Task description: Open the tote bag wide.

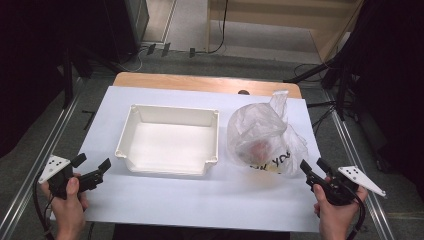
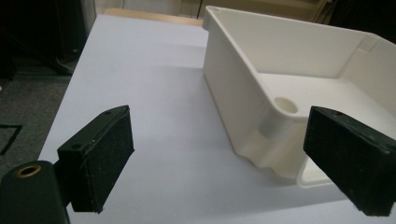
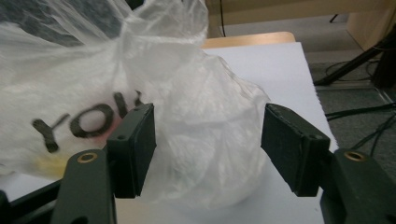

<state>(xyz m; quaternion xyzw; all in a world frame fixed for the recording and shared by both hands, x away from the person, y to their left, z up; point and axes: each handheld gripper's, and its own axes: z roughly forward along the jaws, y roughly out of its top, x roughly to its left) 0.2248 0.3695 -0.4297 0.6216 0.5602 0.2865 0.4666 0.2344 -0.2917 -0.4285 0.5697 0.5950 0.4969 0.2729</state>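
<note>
A white rectangular tray (image 1: 170, 142) stands empty in the middle of the white table cover. To its right sits a crumpled translucent plastic bag (image 1: 262, 137) with black lettering and something reddish inside. My left gripper (image 1: 92, 164) hovers by the table's front left, just left of the tray's near corner, with its jaws open and nothing between them. In the left gripper view the open left gripper (image 2: 219, 128) faces the tray (image 2: 289, 60) corner. My right gripper (image 1: 313, 166) is open at the bag's near right side. In the right gripper view the right gripper (image 3: 208, 128) straddles a bulge of the bag (image 3: 84, 70) without pinching it.
The white cover (image 1: 165, 200) lies on a wooden tabletop (image 1: 200, 82) whose far edge shows. Metal rails (image 1: 45, 150) run along both sides. Cables (image 1: 320, 107) and dark stand legs lie on the floor beyond the right edge.
</note>
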